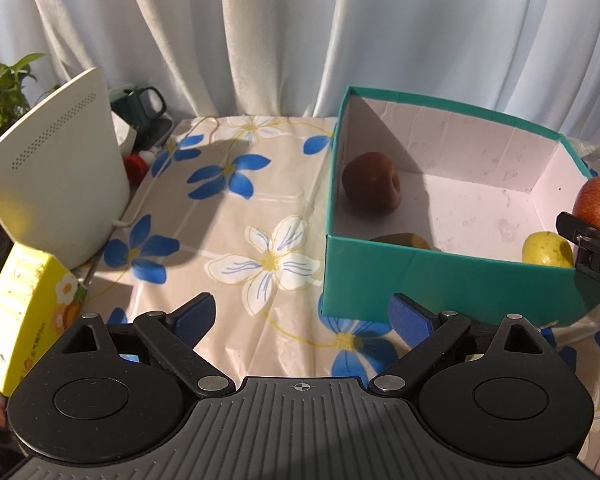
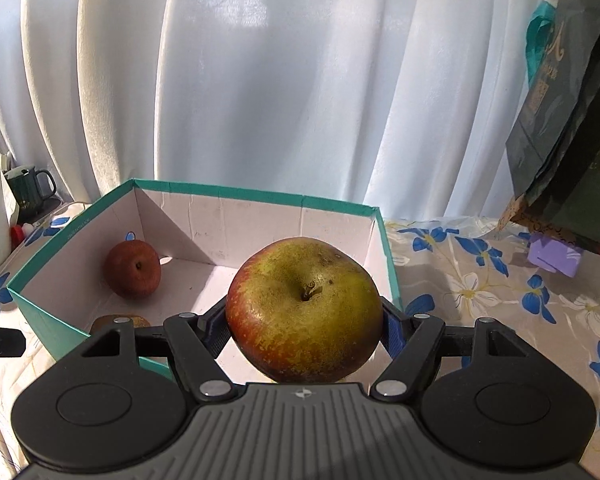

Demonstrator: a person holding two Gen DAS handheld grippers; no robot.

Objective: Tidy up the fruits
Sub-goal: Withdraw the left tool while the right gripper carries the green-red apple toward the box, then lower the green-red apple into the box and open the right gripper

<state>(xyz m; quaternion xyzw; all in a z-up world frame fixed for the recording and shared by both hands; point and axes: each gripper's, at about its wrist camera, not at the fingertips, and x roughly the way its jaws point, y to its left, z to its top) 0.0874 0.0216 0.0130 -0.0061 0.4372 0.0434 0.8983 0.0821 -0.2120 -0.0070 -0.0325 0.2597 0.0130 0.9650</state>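
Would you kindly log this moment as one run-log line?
left gripper: open, empty | right gripper: holding apple over teal box | in box: red fruit

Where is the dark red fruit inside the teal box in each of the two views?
Left wrist view: dark red fruit lies in the box's far left corner.
Right wrist view: same fruit, left of the held apple.
Shared landmark: teal box.

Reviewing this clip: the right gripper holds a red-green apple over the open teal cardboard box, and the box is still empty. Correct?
Not quite. The right gripper does hold the red-green apple over the teal cardboard box, but the right wrist view shows a dark red fruit already inside.
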